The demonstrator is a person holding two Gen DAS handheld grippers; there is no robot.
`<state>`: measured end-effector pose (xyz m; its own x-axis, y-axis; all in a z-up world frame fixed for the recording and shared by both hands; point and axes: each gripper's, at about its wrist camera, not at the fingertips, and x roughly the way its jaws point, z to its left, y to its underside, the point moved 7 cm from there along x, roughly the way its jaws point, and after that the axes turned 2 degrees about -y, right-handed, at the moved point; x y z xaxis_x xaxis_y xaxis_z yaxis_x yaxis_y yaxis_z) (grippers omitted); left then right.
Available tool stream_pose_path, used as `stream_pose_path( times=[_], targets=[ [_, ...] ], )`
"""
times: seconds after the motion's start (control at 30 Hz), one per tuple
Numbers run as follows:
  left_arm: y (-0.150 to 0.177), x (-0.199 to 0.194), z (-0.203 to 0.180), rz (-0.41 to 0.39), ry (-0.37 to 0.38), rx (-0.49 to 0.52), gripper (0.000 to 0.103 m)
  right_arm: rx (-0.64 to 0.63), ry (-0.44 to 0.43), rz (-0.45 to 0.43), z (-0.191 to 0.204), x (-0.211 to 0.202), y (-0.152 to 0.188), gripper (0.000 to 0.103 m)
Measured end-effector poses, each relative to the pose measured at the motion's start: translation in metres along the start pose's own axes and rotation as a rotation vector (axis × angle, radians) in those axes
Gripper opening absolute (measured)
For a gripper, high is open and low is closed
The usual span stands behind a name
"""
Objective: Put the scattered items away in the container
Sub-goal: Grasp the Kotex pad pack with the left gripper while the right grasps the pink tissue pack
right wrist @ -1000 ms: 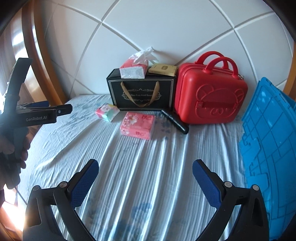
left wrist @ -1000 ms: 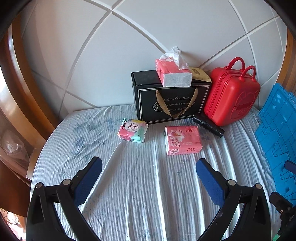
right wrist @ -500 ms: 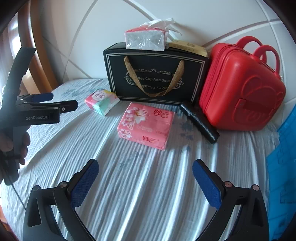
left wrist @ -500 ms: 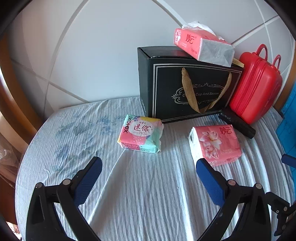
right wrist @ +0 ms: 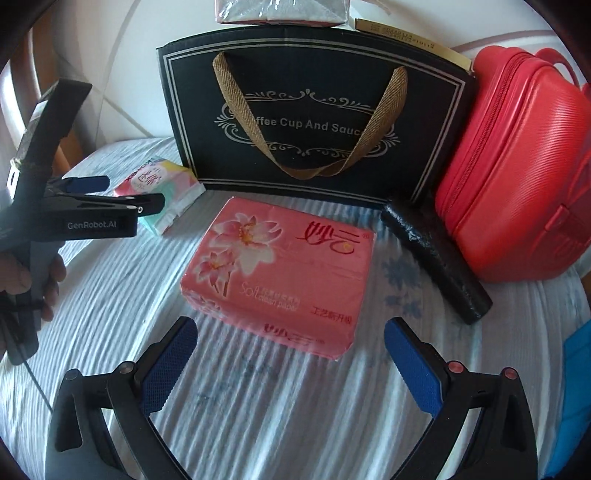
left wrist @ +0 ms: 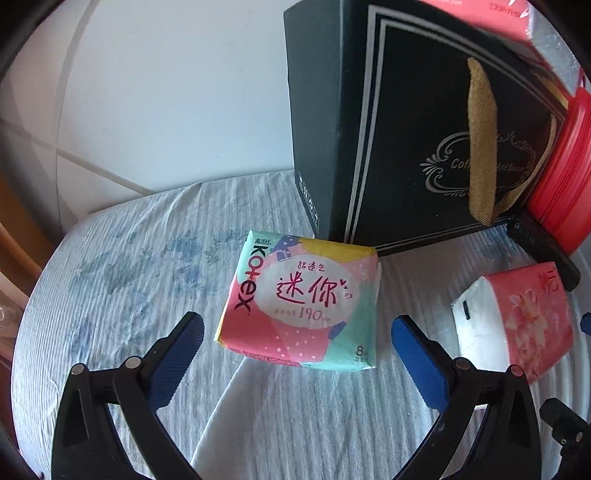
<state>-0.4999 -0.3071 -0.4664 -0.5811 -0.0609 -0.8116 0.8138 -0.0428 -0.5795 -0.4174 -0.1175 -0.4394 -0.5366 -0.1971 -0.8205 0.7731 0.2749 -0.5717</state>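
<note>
Striped blue-white bedsheet [right wrist: 295, 406] as work surface, white padded headboard panel [left wrist: 166, 92] closing off the far side. Left gripper [left wrist: 295, 332] jaws wide, empty — Kotex pad pack [left wrist: 303, 299] lies flat on the sheet just beyond the tips, roughly centred in the gap, its far right corner just beside the bottom edge of the black gift box [left wrist: 406, 129]. Open sheet to the left of the pack; on the right a clear strip, then the pink tissue pack [left wrist: 517, 317]. Right gripper [right wrist: 290, 343] jaws also wide, empty — pink tissue pack [right wrist: 280, 273] sits between and just past the tips, near edge close to the pads, bare sheet on both flanks. Black roll [right wrist: 436, 258] lies diagonal to its right, apart from it, far end against the red case [right wrist: 517, 177]. Gift box [right wrist: 314, 122] stands upright behind, a narrow strip of sheet before it; another tissue pack [right wrist: 280, 11] on its top. Blue crate [right wrist: 576, 398] edge at near right. From the right wrist view, the left gripper [right wrist: 122, 199] hangs by the pad pack [right wrist: 162, 184], held in a hand [right wrist: 37, 280].
</note>
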Motion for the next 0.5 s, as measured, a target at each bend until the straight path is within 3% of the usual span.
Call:
stream_pose_path(
  times=[0.17,0.23,0.3,0.5],
  targets=[
    [0.009,0.023,0.001,0.018,-0.008,-0.002,0.101,-0.017,-0.001,-0.004,0.007,0.015,-0.003,0.103],
    [0.010,0.023,0.003,-0.006,0.010,-0.014,0.081,-0.048,0.010,-0.007,0.010,0.018,-0.004,0.103],
    [0.010,0.015,0.006,-0.038,0.019,-0.020,0.080,-0.088,0.017,-0.007,0.012,0.020,-0.005,0.103],
    [0.025,-0.005,0.022,-0.066,0.040,-0.031,0.079,-0.405,0.039,0.029,0.015,0.025,-0.007,0.103]
  ],
)
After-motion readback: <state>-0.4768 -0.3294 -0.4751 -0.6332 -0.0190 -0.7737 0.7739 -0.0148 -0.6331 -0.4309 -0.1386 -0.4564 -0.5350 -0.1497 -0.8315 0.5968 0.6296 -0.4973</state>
